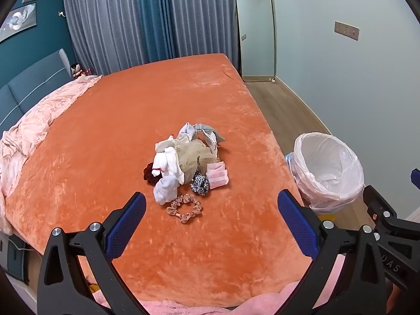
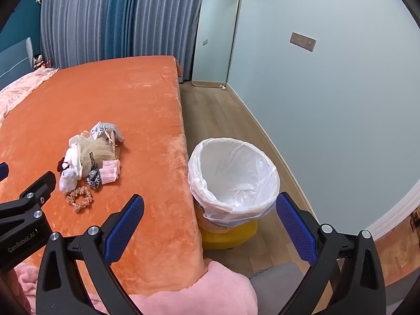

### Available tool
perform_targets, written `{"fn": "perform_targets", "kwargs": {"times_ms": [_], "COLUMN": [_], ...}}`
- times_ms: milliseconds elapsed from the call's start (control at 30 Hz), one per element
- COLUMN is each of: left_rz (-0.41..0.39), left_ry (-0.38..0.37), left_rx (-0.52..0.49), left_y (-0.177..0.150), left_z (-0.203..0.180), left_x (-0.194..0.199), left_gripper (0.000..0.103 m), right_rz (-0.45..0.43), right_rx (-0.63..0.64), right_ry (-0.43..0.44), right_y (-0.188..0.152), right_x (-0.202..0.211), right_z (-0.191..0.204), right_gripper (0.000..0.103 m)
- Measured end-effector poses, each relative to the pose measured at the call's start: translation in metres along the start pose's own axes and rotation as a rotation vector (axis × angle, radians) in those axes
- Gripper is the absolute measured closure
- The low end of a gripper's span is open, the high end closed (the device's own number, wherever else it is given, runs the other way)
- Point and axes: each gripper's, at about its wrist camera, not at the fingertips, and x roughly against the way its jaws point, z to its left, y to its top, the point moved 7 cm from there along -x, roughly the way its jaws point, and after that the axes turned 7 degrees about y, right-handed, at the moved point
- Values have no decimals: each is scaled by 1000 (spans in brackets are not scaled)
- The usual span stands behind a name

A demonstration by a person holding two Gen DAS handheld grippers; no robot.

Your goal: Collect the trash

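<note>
- Currently, the left claw (image 1: 211,223) and right claw (image 2: 210,225) are spread wide, empty.
- A trash pile (image 1: 183,168) is seen on the bed (image 1: 131,120), beside the lined bin (image 2: 233,176).

Orange plush bed cover (image 1: 183,110) spanning the bed; crumpled pink quilt (image 1: 29,131) along its left edge beside the blue headboard (image 1: 29,84). Grey-and-teal curtains (image 1: 136,21) behind; a standing mirror (image 1: 256,31) leans in the far corner. Doll (image 1: 76,70) at the bed's far-left corner.
</note>
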Motion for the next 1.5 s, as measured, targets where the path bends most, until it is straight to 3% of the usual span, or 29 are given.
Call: {"fn": "perform_targets", "kwargs": {"times_ms": [1500], "left_rz": [-21], "left_ry": [-4], "left_rx": [5], "left_y": [11], "left_z": [-4], "left_x": [5], "left_gripper": [7], "right_rz": [-8], "right_rx": [-7], "right_ry": [3], "right_y": [8], "right_x": [7], "right_z": [-4], "right_gripper": [7]}}
